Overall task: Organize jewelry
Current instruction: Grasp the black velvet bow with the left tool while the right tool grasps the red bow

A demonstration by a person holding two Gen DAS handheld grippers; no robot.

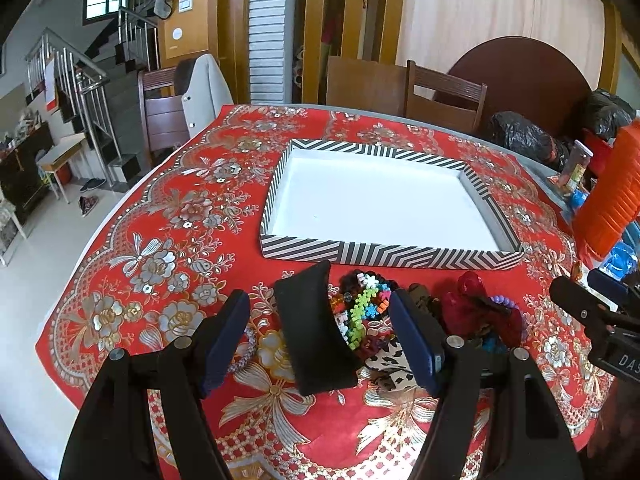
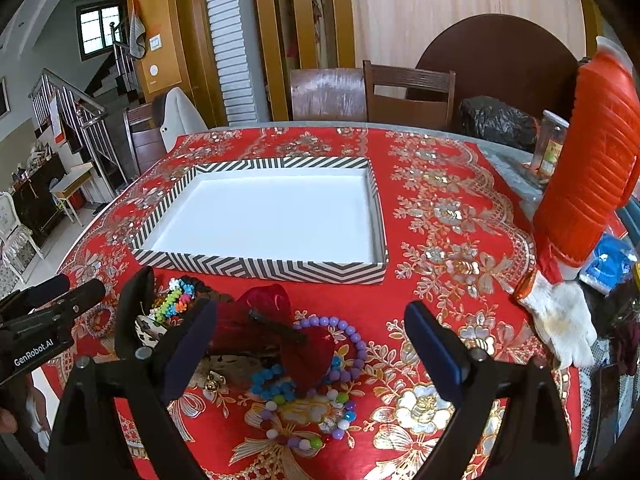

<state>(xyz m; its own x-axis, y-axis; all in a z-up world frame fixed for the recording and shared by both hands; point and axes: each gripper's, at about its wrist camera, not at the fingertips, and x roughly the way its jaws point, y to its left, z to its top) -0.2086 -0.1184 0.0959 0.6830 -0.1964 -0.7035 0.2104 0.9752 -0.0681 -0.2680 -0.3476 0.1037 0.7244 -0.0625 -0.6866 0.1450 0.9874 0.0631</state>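
A striped box lid with a white inside (image 1: 400,258) (image 2: 256,270) lies on the red tablecloth, nothing in it. In front of it is a pile of jewelry: a curved black bracelet stand (image 1: 312,328) (image 2: 134,312), colourful bead bracelets (image 1: 360,308) (image 2: 176,300), a dark red bow (image 1: 472,304) (image 2: 296,344), a purple bead bracelet (image 2: 348,332) and mixed bead bracelets (image 2: 304,416). My left gripper (image 1: 320,336) is open around the black stand, not touching it. My right gripper (image 2: 312,348) is open above the red bow and beads.
An orange bottle (image 2: 592,152) (image 1: 608,188), a white glove (image 2: 560,320), a jar (image 2: 554,148) and blue packets (image 2: 608,264) stand at the right. Wooden chairs (image 2: 408,92) and black bags (image 1: 524,136) are behind the table. The table's left edge drops to the floor.
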